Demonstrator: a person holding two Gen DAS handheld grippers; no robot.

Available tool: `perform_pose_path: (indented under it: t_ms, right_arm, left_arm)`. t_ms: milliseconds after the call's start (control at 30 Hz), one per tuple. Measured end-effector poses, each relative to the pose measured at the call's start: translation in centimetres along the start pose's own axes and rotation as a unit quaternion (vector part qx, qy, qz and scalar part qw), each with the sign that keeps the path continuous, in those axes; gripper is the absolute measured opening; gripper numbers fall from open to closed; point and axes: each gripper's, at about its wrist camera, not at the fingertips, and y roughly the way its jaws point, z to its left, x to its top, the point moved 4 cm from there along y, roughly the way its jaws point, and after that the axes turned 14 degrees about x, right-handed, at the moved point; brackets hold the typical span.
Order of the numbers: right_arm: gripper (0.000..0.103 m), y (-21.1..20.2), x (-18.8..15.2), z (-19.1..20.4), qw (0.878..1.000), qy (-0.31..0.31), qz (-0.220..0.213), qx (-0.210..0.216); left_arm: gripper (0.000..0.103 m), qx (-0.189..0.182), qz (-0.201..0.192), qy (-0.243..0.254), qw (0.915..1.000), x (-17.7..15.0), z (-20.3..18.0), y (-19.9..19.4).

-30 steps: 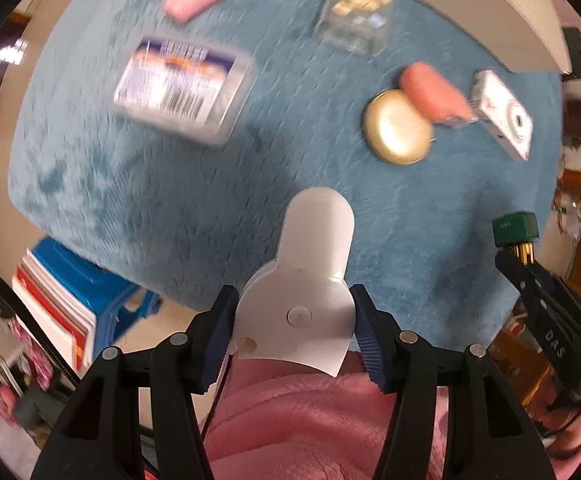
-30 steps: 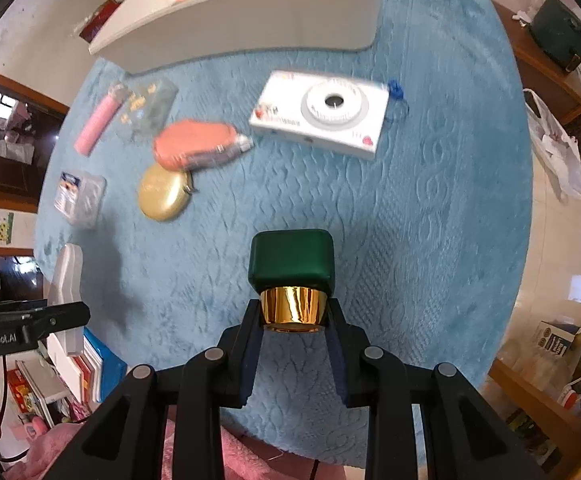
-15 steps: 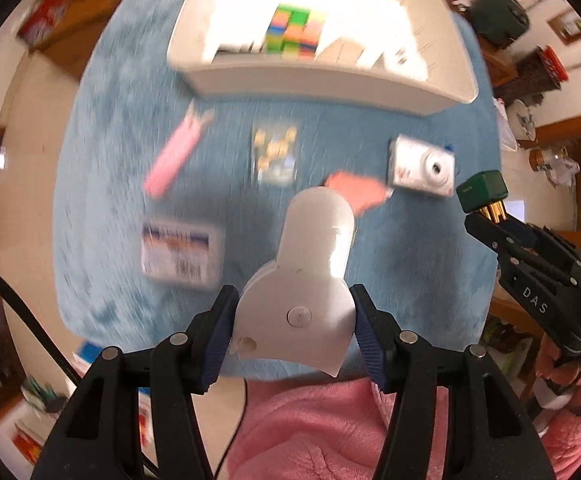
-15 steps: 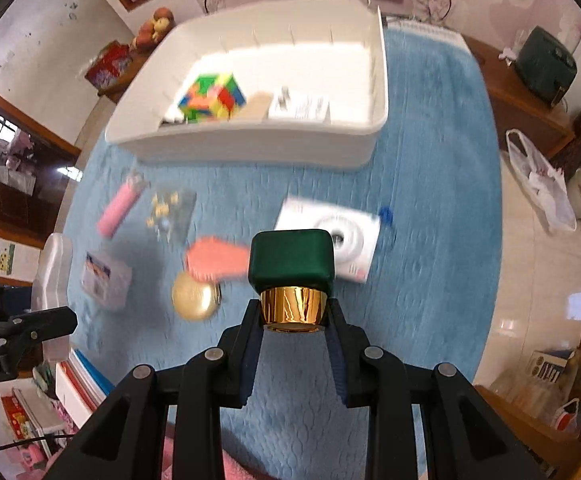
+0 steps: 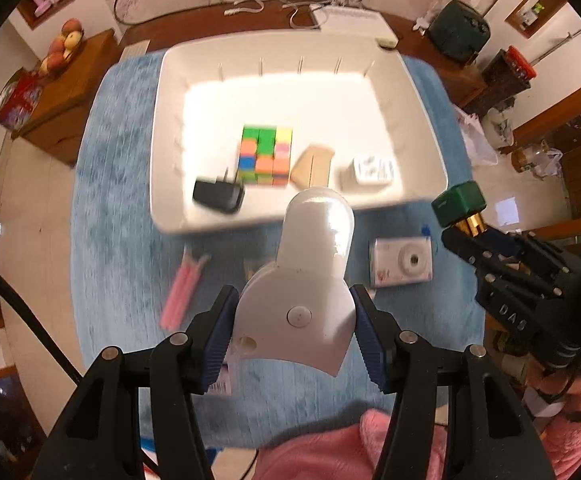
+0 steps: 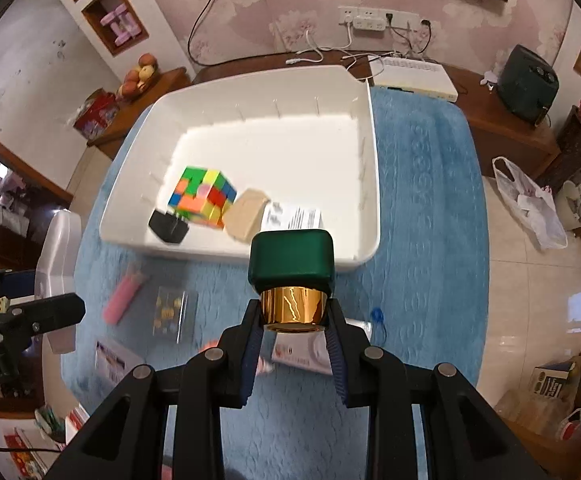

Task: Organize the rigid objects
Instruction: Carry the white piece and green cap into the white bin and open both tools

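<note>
White plastic piece (image 5: 302, 292) sits clamped between the pads of the left gripper (image 5: 296, 328), held in the air just in front of the white bin (image 5: 162, 128). Right gripper (image 6: 294, 332) is closed on the gold neck of a green-capped bottle (image 6: 292, 276), also just short of the bin. Inside the bin lie a colour cube (image 5: 266, 156), a black charger (image 5: 218, 196) and a tan block (image 5: 312, 166).

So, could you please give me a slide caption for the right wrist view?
Right tongs holding a green-capped gold bottle above the blue mat, near the white bin.
</note>
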Motion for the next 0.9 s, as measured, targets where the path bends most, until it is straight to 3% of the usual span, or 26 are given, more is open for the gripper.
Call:
perform_pose_path:
  t_ms: [133, 533, 733, 900]
  right_arm:
    - [0.031, 0.9, 1.5, -0.4, 1.0, 0.01, -0.008, -0.005]
    - [0.031, 4.4, 5.2, -3.2, 0.998, 0.053, -0.021, -0.022]
    - [0.031, 4.9, 6.1, -4.2, 0.997, 0.063, -0.032, -0.03]
    - [0.031, 5.1, 6.7, -4.9, 0.996, 0.078, -0.038, -0.027]
  left_arm:
    - [0.06, -0.02, -0.039, 0.007, 0.999, 2.5, 0.1, -0.2]
    - [0.06, -0.09, -0.098, 0.01, 0.9911, 7.1, -0.7, 2.2]
    - [0.06, -0.09, -0.146, 0.03, 0.9847, 8.6, -1.7, 2.6]
    - [0.06, -0.097, -0.161, 0.022, 0.9819, 9.8, -1.8, 2.9]
